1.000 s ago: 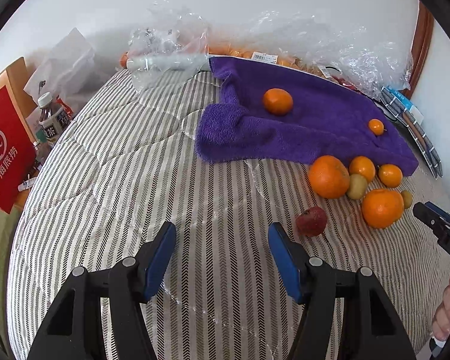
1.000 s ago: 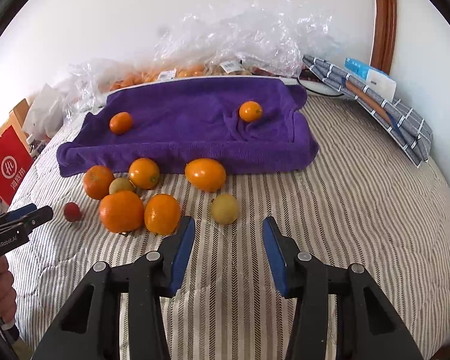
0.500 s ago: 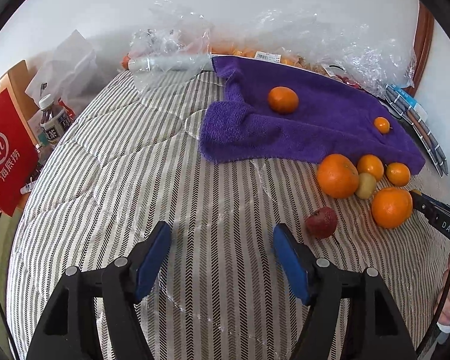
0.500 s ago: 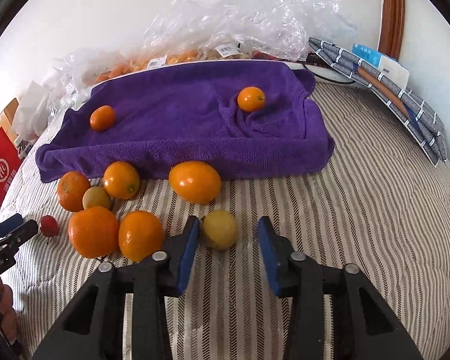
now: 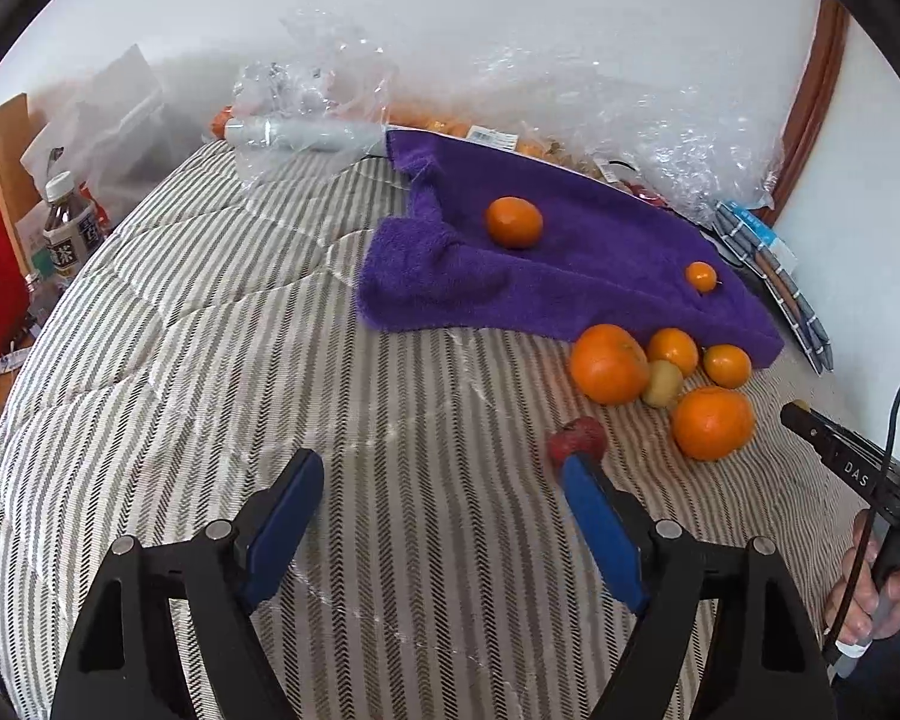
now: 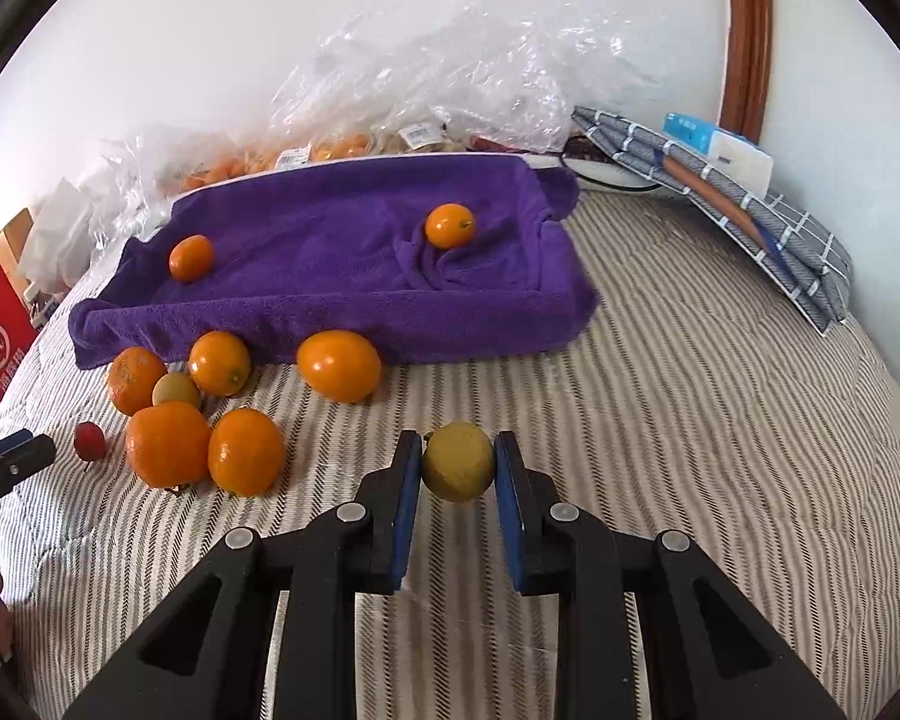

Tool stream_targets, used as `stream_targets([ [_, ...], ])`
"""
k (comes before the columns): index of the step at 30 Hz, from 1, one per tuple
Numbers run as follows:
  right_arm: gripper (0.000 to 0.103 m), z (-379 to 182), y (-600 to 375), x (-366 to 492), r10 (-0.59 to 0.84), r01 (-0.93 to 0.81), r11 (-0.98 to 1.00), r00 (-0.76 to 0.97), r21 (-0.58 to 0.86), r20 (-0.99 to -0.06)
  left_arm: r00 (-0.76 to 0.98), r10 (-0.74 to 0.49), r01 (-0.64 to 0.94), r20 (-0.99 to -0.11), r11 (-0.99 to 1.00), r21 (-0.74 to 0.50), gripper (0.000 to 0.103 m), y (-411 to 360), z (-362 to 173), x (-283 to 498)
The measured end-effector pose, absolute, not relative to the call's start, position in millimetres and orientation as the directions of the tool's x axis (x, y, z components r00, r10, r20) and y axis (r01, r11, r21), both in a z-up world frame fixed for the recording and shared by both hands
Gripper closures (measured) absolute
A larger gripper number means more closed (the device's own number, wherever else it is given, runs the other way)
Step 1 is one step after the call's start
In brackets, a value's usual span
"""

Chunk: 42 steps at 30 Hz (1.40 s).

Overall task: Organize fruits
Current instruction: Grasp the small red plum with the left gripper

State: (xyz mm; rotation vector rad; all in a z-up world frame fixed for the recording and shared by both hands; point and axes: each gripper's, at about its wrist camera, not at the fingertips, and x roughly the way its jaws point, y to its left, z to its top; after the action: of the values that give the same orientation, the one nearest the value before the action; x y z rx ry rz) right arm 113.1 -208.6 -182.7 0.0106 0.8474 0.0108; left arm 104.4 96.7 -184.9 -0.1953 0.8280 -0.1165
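Right gripper (image 6: 457, 461) has moved in and now brackets the yellow fruit (image 6: 457, 461) on the striped bedding (image 6: 690, 420), pads touching, likely grabbed; left gripper (image 5: 444, 498) stays spread, empty, near red fruit (image 5: 576, 438).

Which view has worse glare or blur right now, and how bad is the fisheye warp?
Left wrist view: sharp, soft even light, only glints on the plastic bags; stripes of the bedcover bow strongly toward the rim. Right wrist view: also sharp, the yellow fruit between the right gripper pads is crisp with faint shadow; the wooden frame curves, and corners vignette black.
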Motion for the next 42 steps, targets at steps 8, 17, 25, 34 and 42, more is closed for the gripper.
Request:
stream_targets([
  [8, 0.078, -177, -219, 104, 0.004, 0.007, 1.0, 0.692, 0.012, -0.722, 0.671, -0.178, 0.138, -0.72, 0.984, -0.115, 0.034, 42, -179, 116],
  [17, 0.078, -181, -221, 109, 0.043, -0.001, 0.998, 0.669, 0.057, -0.742, 0.638, -0.213, 0.116, -0.74, 0.977, -0.181, 0.07, 46, -187, 128],
  [25, 0.078, -183, -225, 111, 0.06, 0.005, 0.996, 0.665, 0.085, -0.745, 0.658, -0.305, 0.121, -0.688, 0.945, -0.304, 0.073, 63, -184, 124],
  [34, 0.078, -186, -221, 114, 0.047, 0.001, 0.998, 0.653, 0.062, -0.756, 0.632, -0.268, 0.119, -0.727, 0.961, -0.251, 0.079, 51, -186, 127],
  [42, 0.078, -186, -227, 114, 0.047, 0.026, 0.996, 0.653, 0.084, -0.756, 0.657, -0.335, 0.122, -0.675, 0.931, -0.343, 0.08, 66, -183, 123],
])
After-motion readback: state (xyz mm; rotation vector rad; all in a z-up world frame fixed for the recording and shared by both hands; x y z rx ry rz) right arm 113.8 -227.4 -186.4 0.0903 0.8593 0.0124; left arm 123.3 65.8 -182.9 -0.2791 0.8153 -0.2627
